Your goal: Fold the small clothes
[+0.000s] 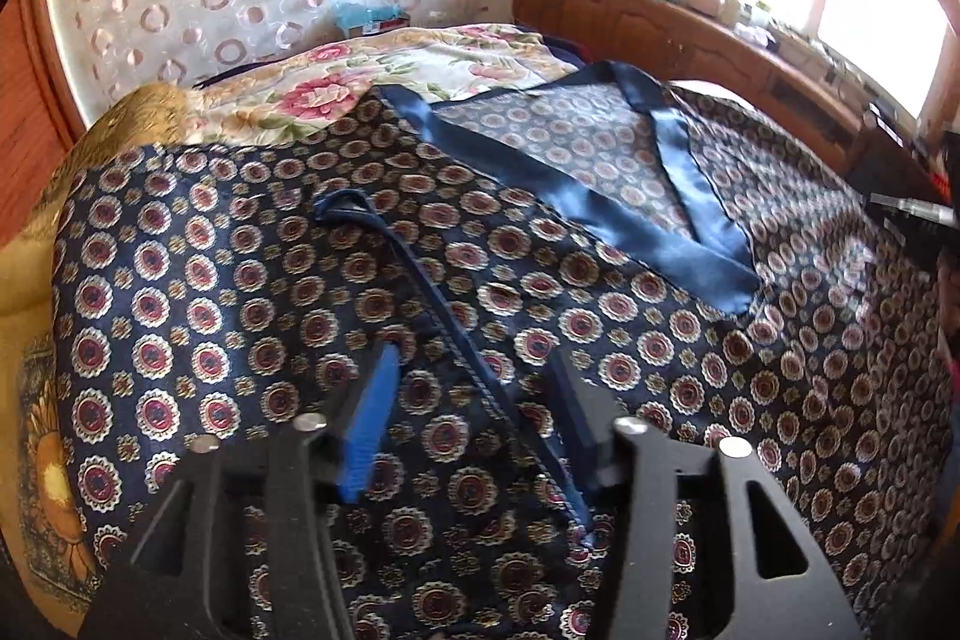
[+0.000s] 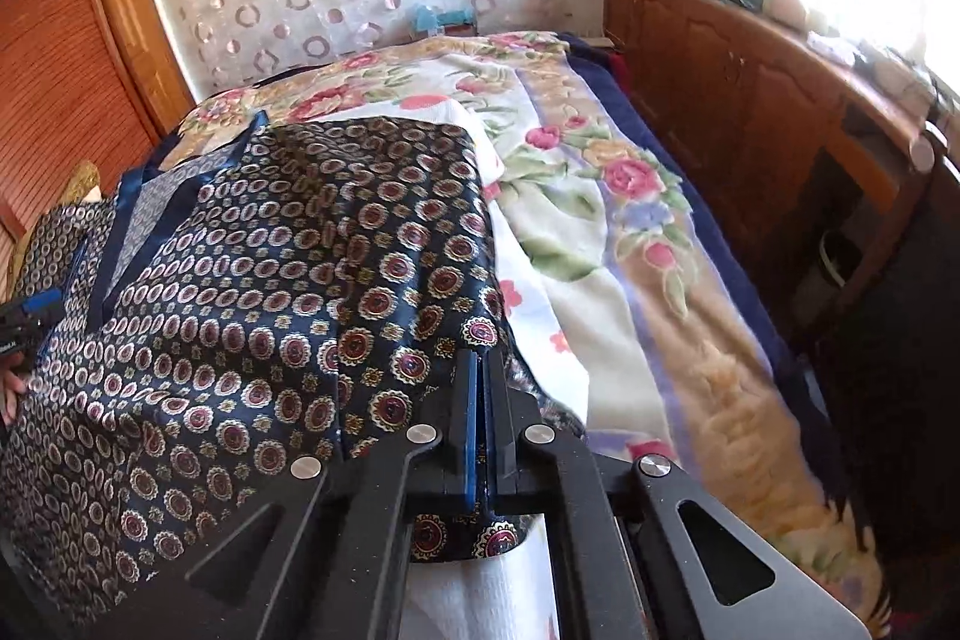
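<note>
Left wrist view, left gripper (image 1: 474,382) spread wide over the patterned navy garment (image 1: 240,292), a dark cord (image 1: 456,346) between its fingers, garment covering the floral blanket (image 1: 384,70), right wrist view, right gripper (image 2: 483,376) pinching the garment's edge beside the blanket.

The left gripper (image 1: 474,370) points forward toward twelve o'clock in its own wrist view, tilted downward, with its two fingers held well apart; the blue pad (image 1: 372,418) on the finger at nine o'clock faces inward across the gap. The right gripper (image 2: 480,370) also aims toward twelve o'clock and sits low, its fingers pressed nearly together with only a thin slit between the blue pad and its partner. From the right wrist view, the left gripper appears at nine o'clock.
</note>
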Demonstrator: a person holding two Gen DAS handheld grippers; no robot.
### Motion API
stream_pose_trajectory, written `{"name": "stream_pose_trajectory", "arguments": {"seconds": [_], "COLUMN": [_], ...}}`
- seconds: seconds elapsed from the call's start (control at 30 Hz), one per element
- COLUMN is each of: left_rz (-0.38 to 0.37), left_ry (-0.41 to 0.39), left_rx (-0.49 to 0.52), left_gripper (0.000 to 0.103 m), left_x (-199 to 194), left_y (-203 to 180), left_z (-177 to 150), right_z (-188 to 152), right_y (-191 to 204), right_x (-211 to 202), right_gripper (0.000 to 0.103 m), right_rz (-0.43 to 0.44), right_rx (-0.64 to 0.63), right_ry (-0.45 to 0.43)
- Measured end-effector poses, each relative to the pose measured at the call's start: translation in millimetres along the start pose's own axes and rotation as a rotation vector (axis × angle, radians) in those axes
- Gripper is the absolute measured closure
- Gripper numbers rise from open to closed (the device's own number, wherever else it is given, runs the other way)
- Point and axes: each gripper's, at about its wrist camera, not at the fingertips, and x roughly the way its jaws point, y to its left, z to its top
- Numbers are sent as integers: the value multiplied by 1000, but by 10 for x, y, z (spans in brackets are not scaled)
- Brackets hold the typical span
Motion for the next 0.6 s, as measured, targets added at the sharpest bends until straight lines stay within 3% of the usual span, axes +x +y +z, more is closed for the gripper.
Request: {"name": "stream_pose_trajectory", "arguments": {"seconds": [0.03, 0.17, 0.37, 0.6], "left_rz": [7, 11, 15, 24], "left_ry": [5, 15, 18, 16], "left_rx": [19, 9, 9, 7], "left_gripper": [36, 24, 23, 23], "left_x": [10, 26, 33, 29], "left_y": [-40, -23, -23, -39], "left_z": [0, 5, 12, 4], "right_z": [-2, 39, 124, 50], "right_y": [32, 155, 471, 832], "right_x": [-23, -146, -345, -20], "right_gripper": [102, 102, 102, 102], "right_rz": [-1, 19, 121, 142], "right_rx": [-10, -25, -76, -154], "right_ry": [-12, -62, -133, -71]}}
